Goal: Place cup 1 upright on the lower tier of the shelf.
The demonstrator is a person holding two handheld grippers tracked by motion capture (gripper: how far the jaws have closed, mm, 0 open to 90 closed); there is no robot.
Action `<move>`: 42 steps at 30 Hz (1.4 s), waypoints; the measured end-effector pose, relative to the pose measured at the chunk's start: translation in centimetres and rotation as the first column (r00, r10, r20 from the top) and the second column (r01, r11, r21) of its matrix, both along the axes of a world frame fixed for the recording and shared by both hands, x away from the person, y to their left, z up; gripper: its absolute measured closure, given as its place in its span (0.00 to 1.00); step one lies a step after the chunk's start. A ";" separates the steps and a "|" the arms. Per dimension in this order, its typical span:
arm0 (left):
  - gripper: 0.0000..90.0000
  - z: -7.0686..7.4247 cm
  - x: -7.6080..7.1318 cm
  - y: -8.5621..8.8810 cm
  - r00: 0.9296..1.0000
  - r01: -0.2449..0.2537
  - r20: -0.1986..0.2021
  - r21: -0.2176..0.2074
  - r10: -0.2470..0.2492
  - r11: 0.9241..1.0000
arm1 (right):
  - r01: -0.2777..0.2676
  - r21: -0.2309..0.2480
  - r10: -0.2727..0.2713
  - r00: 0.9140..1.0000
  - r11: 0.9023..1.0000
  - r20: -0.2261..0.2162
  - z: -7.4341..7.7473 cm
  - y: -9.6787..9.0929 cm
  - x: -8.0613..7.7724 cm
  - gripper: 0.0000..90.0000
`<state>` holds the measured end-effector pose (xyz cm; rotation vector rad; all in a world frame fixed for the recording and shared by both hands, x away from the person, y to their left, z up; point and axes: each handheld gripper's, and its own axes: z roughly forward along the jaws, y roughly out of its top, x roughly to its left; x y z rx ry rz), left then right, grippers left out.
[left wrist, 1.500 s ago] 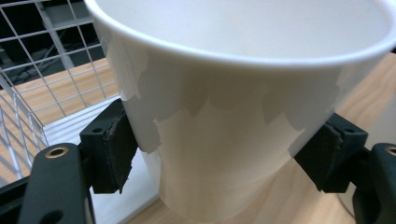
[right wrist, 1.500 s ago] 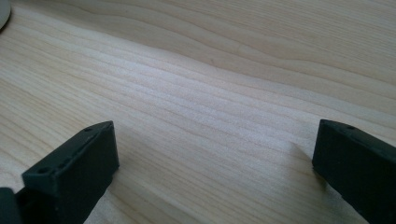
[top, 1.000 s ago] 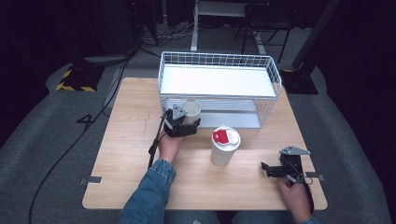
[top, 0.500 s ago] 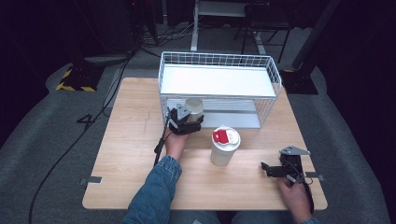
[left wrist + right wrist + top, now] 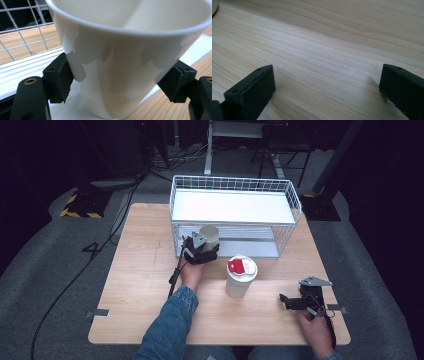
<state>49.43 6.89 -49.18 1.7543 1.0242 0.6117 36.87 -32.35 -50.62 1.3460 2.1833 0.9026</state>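
While the open cup was gripped at the rack's lower tier, the work stood roughly midway.
Left gripper (image 5: 202, 251): just left of frame centre, jaws pinching the white paper cup (image 5: 209, 236) by its sides.
Cup: at the front edge of the wire rack (image 5: 235, 195), not yet set down.
Lidded cup (image 5: 240, 276): centre, untouched on the table (image 5: 130, 285).
Right gripper (image 5: 292, 302): lower right, jaws spread, holding nothing.
Left: place, release.

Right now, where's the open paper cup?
In the high view, the paper cup sits clamped in the left gripper, at the wire basket's lower shelf, front left.
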 end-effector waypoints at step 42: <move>0.05 2.5 -0.8 0.2 0.998 0.011 -0.056 0.038 -0.009 0.999 | 0.000 0.000 0.000 1.000 1.000 0.000 0.0 0.0 0.0 0.01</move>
